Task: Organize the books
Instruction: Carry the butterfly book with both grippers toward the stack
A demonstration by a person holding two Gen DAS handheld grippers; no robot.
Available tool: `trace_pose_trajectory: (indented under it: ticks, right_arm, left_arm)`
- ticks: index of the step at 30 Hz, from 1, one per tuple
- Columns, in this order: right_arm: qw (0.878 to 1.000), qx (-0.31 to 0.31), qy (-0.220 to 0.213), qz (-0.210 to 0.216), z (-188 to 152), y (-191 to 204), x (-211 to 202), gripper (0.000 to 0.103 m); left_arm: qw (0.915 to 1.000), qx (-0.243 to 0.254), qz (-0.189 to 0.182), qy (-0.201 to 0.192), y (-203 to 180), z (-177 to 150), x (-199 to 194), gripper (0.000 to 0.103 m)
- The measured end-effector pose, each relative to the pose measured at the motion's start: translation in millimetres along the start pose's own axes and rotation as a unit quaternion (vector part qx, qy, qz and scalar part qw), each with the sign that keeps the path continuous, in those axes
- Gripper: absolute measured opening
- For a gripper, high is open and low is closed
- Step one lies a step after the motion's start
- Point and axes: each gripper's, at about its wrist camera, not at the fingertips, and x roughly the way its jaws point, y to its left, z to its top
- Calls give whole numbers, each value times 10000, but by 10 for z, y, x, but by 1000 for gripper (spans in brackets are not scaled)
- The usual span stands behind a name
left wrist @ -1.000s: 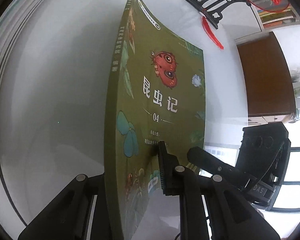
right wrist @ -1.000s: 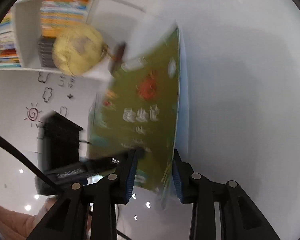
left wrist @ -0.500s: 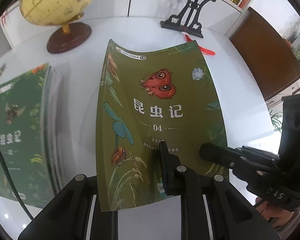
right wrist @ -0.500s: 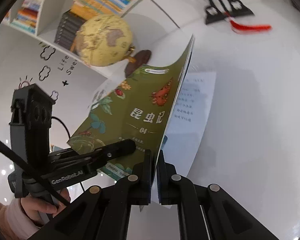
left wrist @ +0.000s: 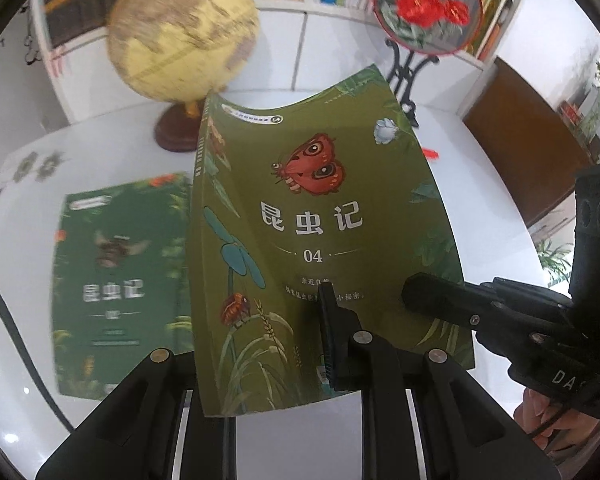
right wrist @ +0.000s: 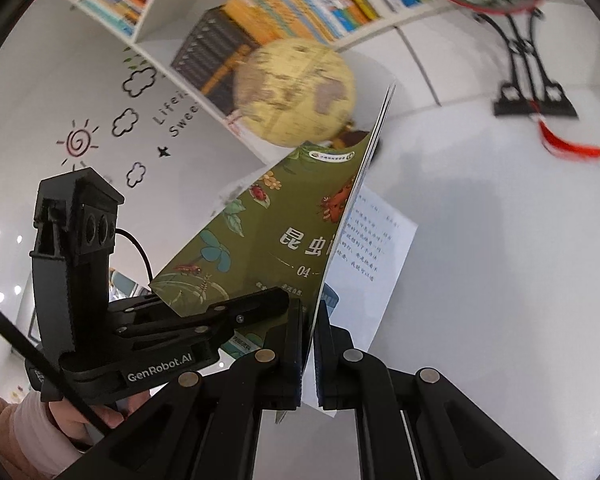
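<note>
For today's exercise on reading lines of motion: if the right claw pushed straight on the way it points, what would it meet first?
Probably the white table: the right claw, shut on the olive book, points down at bare tabletop; depth is unclear.

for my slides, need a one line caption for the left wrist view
Both grippers, left and right, clamp the olive book 04 above the white table, beside a dark green book.

Each wrist camera looks forward along its own fingers, close up and angled down. Both views share the olive book (left wrist: 320,240), the globe (right wrist: 296,92) and the bookshelf behind.
</note>
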Motion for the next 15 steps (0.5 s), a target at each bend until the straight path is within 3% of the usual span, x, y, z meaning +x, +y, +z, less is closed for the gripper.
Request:
trace_pose_trajectory:
  ticks: [7,15]
  right_arm:
    - [9983,-536,-95,194,191,621,213,5]
    - [9957,-871,217,246,192,1091,785,6]
  left_arm:
    - [9990,-262,106,-358,533,-23,-371,17]
    - [9970,-616,206,-419,1146,-236,-342,18]
